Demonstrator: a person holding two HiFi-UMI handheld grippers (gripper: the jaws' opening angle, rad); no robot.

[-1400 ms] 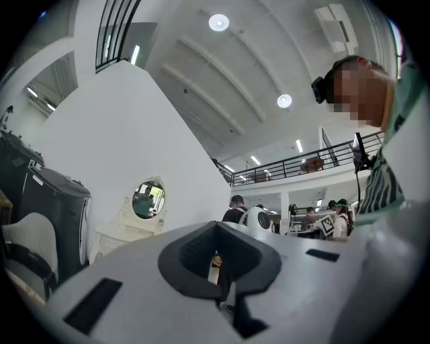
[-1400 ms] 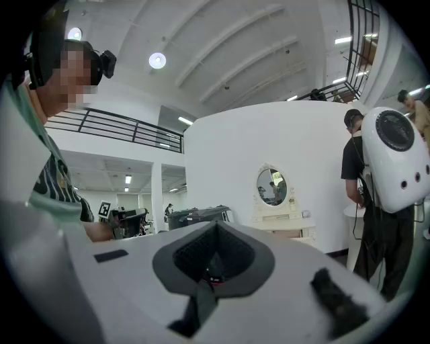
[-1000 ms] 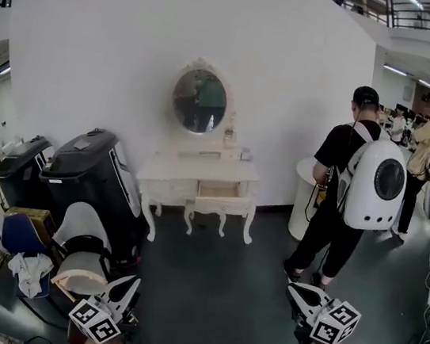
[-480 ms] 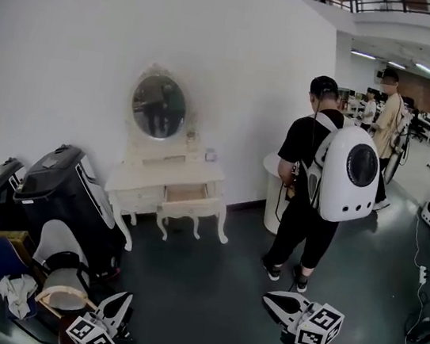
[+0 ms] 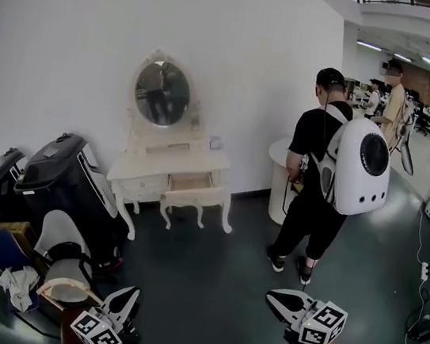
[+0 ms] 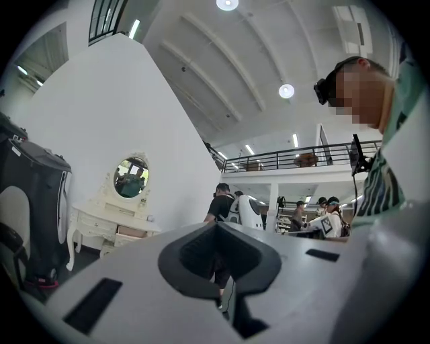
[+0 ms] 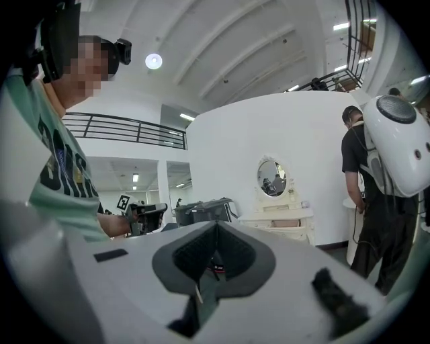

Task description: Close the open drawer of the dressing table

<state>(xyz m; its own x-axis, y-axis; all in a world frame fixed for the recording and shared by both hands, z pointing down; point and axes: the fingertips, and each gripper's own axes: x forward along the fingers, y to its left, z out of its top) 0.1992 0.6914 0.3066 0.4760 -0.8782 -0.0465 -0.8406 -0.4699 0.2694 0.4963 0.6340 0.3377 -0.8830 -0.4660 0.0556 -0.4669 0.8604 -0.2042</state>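
Bright light fr ceiling lamps (image 6: 287,91) — strong fisheye warp, black vignette in gripper views — floor (image 5: 206,286) dim

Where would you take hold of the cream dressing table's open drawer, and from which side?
Its cream front panel, mid-width, coming from the floor side toward the white wall: the drawer juts straight out of the dressing table, so a square push should close it.

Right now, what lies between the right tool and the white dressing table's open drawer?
Head view: only bare dark grey floor up to the cream open drawer.
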